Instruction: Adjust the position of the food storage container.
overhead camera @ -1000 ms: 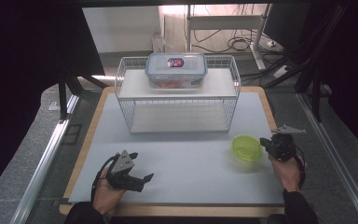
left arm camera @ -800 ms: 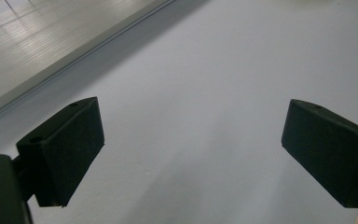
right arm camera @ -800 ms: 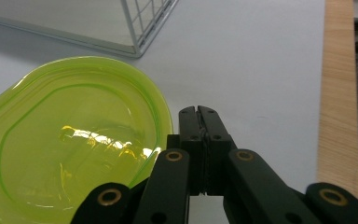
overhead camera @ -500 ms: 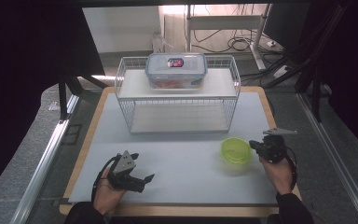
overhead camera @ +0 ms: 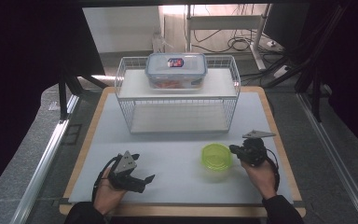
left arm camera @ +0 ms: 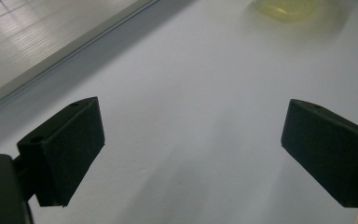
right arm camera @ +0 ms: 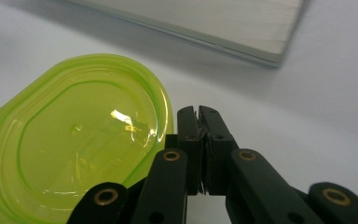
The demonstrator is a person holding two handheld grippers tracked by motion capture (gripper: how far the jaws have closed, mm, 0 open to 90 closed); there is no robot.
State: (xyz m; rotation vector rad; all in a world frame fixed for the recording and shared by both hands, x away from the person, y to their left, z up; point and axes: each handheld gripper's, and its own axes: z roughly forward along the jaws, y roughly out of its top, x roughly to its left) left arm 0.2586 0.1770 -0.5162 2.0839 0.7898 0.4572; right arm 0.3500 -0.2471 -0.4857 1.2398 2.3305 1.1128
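A round lime-green plastic lid (overhead camera: 216, 156) lies flat on the white mat (overhead camera: 177, 154), right of centre. My right gripper (overhead camera: 234, 150) is shut just to the right of it. In the right gripper view the shut jaws (right arm camera: 198, 112) lie against the lid (right arm camera: 74, 140) at its rim, with nothing visibly between them. My left gripper (overhead camera: 144, 183) rests open near the mat's front left, held in a hand. Its wide-apart jaws (left arm camera: 191, 154) have only bare mat between them, and the lid (left arm camera: 289, 7) shows far off at the top.
A white wire rack (overhead camera: 177, 100) stands at the back middle of the mat. On its top shelf sits a clear food box (overhead camera: 175, 70) with a blue-clipped lid. The mat lies on a wood-edged table (overhead camera: 279, 140); dark floor and rails flank it.
My right gripper has moved left and a little toward the front, and the green lid has slid left with it. The left gripper has stayed in place, open.
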